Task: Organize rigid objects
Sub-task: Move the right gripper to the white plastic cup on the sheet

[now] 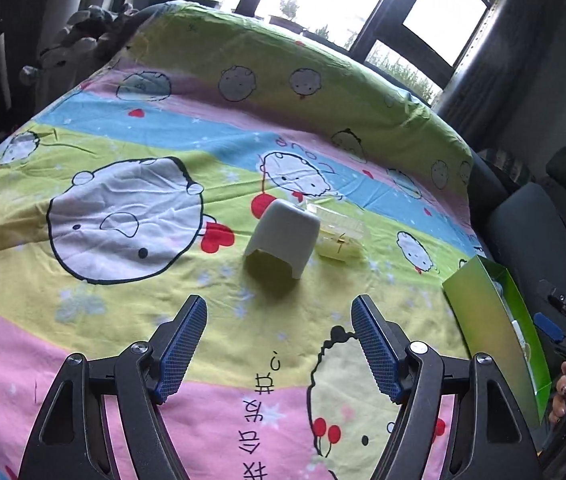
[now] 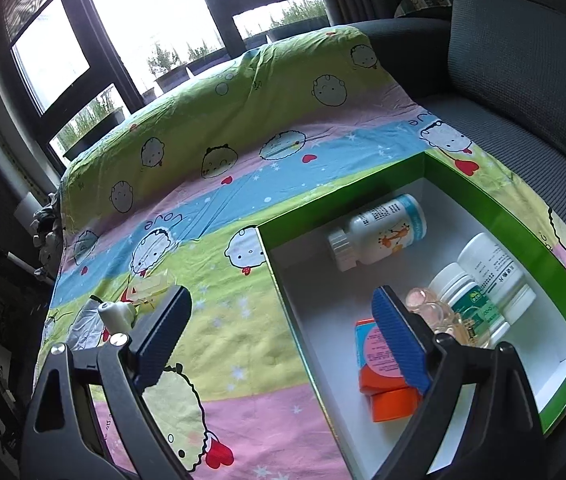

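left gripper open, empty, over bedsheet, pointed at white cup w/ clear case touching it. right gripper open, nothing btwn pads, at green box rim; bottles + orange bottle lie inside.

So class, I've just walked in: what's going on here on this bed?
A person with a gripper in each hand is tidying small items into a green box. Bottles and an orange container already lie inside. The right gripper hangs empty at the box's edge. The left gripper, open and empty, points at a white cup upside down beside a clear case on the sheet.
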Available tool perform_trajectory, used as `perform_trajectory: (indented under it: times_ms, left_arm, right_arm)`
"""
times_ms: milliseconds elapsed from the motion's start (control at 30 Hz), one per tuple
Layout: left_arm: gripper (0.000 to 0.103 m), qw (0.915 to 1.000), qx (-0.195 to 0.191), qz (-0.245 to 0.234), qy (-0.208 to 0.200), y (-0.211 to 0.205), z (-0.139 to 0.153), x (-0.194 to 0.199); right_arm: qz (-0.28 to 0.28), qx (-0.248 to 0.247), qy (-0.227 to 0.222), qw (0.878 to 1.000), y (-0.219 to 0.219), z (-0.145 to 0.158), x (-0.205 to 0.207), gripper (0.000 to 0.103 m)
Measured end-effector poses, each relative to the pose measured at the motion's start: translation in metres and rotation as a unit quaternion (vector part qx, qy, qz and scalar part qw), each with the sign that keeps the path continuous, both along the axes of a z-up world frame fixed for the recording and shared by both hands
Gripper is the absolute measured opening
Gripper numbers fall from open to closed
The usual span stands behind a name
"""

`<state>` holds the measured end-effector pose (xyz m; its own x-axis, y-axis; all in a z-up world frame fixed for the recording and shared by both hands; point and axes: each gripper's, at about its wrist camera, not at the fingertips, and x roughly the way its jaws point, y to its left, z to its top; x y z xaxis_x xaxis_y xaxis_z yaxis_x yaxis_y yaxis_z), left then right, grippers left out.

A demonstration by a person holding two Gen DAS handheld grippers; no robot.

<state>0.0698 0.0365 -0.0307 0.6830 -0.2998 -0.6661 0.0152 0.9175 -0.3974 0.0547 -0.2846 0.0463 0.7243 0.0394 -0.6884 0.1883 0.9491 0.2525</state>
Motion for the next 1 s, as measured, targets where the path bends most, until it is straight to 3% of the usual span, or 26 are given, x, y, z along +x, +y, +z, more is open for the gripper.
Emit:
perform_trajectory:
  times_ms: [100,267,400,667,800,1000]
  left_arm:
    - [0.075,0.9995,0.019,0.022,0.009,0.004,-0.005,0.002]
    - [0.075,0.9989,0.000,0.038,0.028,0.014,-0.010,0.004]
    - [0.075,0.9971,0.014,0.067,0.034,0.023,-0.010,0.004]
    - [0.075,0.9936,0.011,0.102,0.047,0.042,-0.010,0.004]
    - [0.075,0.9902,0.041,0.124,0.049,0.043,-0.010,0.004]
    - [0.075,0.9903,0.031,0.123,0.056,0.047,-0.010,0.005]
  right_arm:
    - [0.020,-0.011,0.008,1.000,0.020,-0.006,0.007,0.092]
    - [0.059,-0.008,0.020,0.998,0.054,-0.015,0.018,0.092]
    - [0.098,-0.003,0.034,0.995,0.091,-0.022,0.034,0.092]
    - [0.169,0.051,0.083,0.981,0.167,-0.048,0.086,0.092]
    - [0.179,0.041,0.099,0.978,0.202,-0.061,0.111,0.090]
    - [0.185,0.027,0.125,0.974,0.231,-0.080,0.131,0.088]
